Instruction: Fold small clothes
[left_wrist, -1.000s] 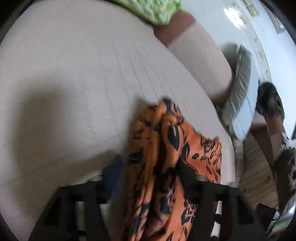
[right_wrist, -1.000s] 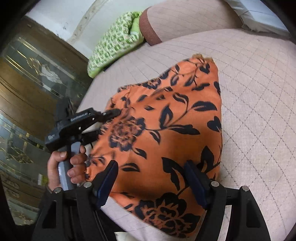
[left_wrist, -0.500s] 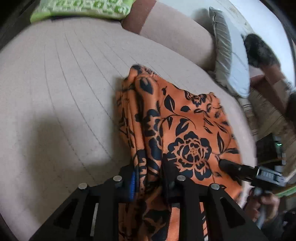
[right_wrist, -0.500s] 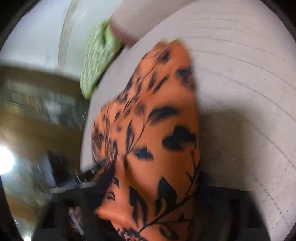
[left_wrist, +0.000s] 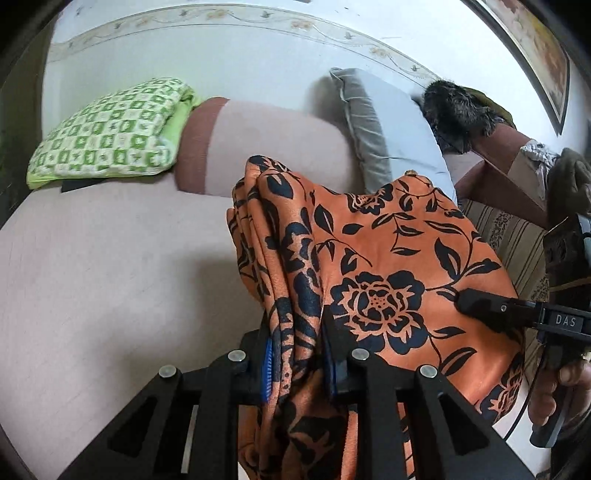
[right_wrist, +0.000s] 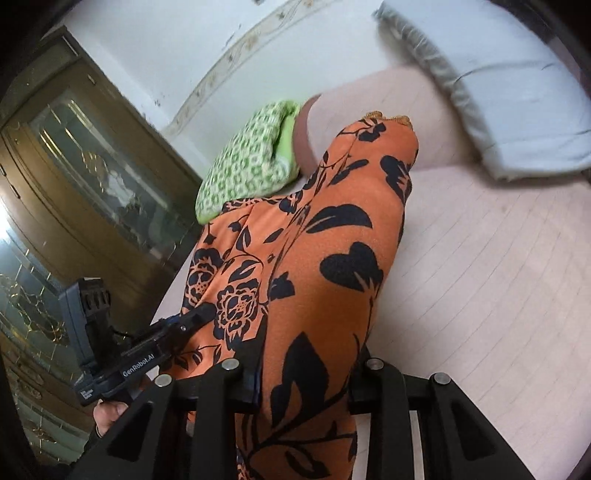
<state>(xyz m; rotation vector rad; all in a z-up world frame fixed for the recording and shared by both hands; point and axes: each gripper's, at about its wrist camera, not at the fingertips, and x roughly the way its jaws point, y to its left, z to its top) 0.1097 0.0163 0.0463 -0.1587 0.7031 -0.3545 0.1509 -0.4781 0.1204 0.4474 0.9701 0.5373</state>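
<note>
Over the bed (left_wrist: 92, 280) | both hand-held grippers: left (left_wrist: 295, 354) pinching orange floral cloth (left_wrist: 369, 266), right (right_wrist: 306, 384) closing on it | keep edges level, lay flat

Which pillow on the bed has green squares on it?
The green checked pillow at the far left of the bed, beside the brown-edged bolster. The other pillow, the grey pillow, is plain with no pattern.

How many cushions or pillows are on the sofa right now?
2. A green checkered cushion lies at the far left end by the brown-trimmed armrest, and a grey-white pillow leans further right behind the orange floral garment, which may hide others.
</note>
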